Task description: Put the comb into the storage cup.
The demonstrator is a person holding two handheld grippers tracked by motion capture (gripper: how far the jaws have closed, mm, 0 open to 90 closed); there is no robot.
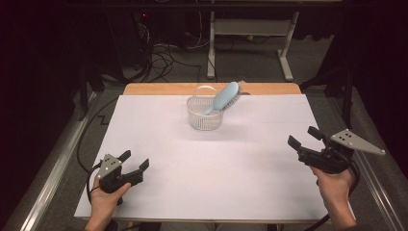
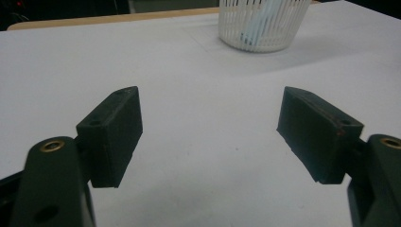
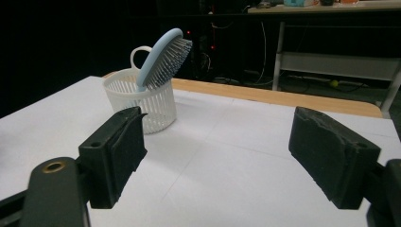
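Now hairbrush [image 1: 226, 97] in basket [image 1: 205, 118]; left gripper [image 1: 134, 161], right gripper [image 1: 304, 136] agape, empty.

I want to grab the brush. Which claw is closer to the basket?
It looks like the left gripper; the right gripper sits farther out by the table's edge.

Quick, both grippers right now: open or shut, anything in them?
Left gripper: open, nothing between the jaws.
Right gripper: open, empty; the hairbrush sits in the basket.

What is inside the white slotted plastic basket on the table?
A light blue hairbrush stands handle-down in the white slotted plastic basket, its bristled head leaning over the rim. The basket's floor and the handle's tip are hidden.
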